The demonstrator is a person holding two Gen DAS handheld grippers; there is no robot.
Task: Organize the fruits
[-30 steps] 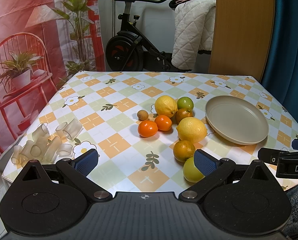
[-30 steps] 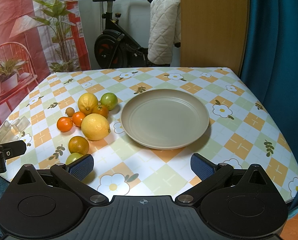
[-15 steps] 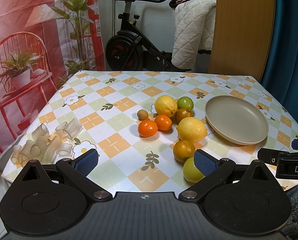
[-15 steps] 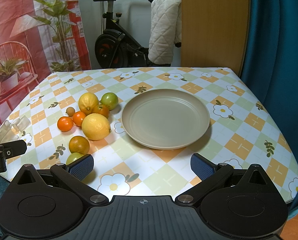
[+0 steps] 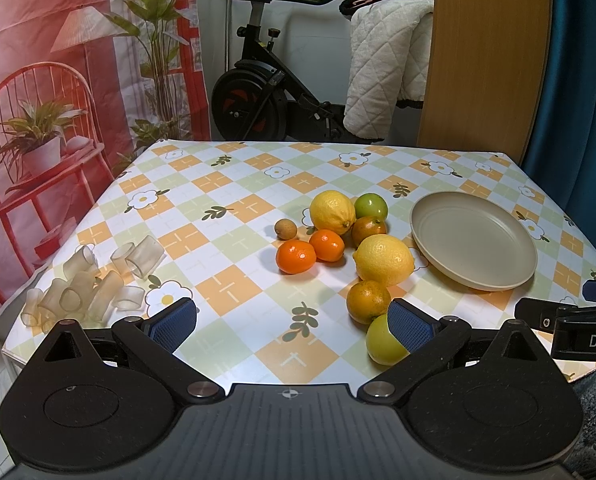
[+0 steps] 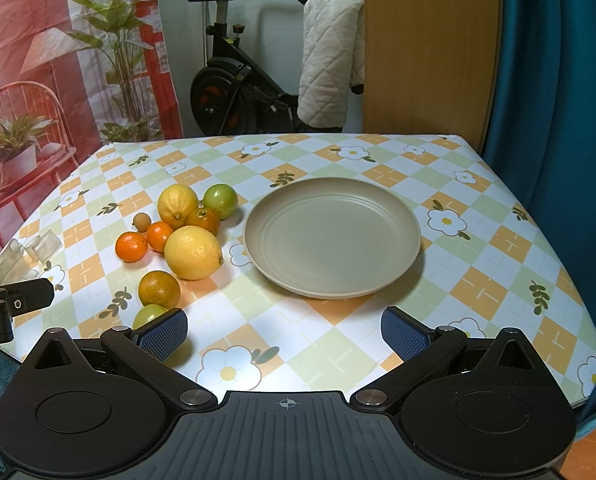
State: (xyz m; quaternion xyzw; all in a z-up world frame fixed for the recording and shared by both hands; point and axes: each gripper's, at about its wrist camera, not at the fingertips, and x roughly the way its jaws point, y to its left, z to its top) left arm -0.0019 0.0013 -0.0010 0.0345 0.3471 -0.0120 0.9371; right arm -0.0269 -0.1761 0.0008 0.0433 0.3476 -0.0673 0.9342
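Beige plate (image 6: pixel 332 236) sits empty beside clustered fruits (image 5: pixel 382 259) on the table (image 6: pixel 478 240); both grippers' jaws gape wide, holding nothing.

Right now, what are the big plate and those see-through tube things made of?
The plate looks like matte beige plastic or glazed ceramic: smooth, dull sheen, faint moulded rings inside. I cannot tell which. The tubes at the table's corner look like soft, cloudy, translucent plastic or silicone, since the tablecloth shows faintly through them.
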